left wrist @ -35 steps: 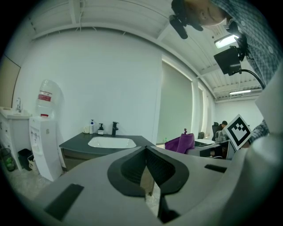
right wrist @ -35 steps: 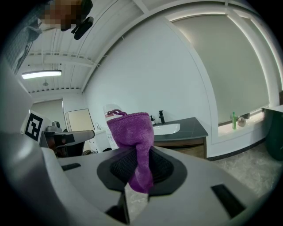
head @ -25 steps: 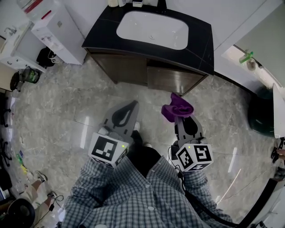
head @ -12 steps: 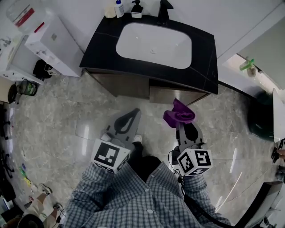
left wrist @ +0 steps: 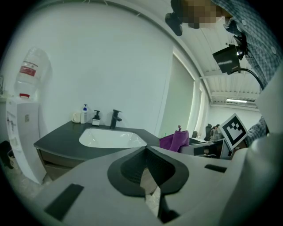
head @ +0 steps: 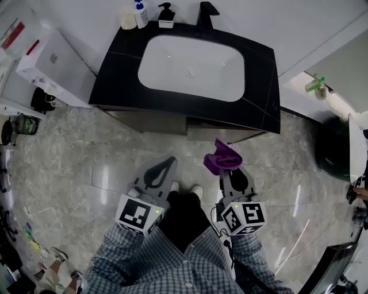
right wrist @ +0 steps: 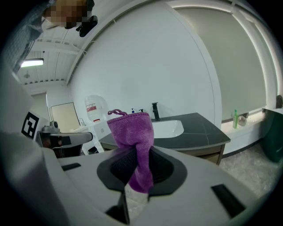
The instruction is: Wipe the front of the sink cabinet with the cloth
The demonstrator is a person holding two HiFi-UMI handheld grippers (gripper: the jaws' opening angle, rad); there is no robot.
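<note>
We have the purple cloth [right wrist: 132, 137] clamped in the right hand-held gripper [right wrist: 140, 154]. Its jaws are closed on the lower part of the cloth, and the rest stands up above the tips in a bunch with a small loop on top. In the head view the cloth [head: 220, 158] sticks out just ahead of that hand-held gripper [head: 229, 172].

The left hand-held gripper [left wrist: 146, 149] is closed tip to tip with nothing between the jaws. It sits level with the right one and to its left [head: 167, 163], well apart from the cloth.

The sink cabinet [head: 164, 122] faces us ahead of both hand-held grippers. Its brown front is beyond the cloth and not touching it. The black bench [head: 115, 86] with the white basin [head: 190, 64] overhangs that front, so the panel lies under its edge. The tap [head: 206, 10] and two bottles [head: 140, 12] stand at the far rim, well beyond the tips.

The marble floor [head: 69, 166] lies open to the left of the left hand-held gripper as far as a white water dispenser [head: 49, 57]. To the right of the right one, the floor runs to a dark round bin [head: 333, 150].
</note>
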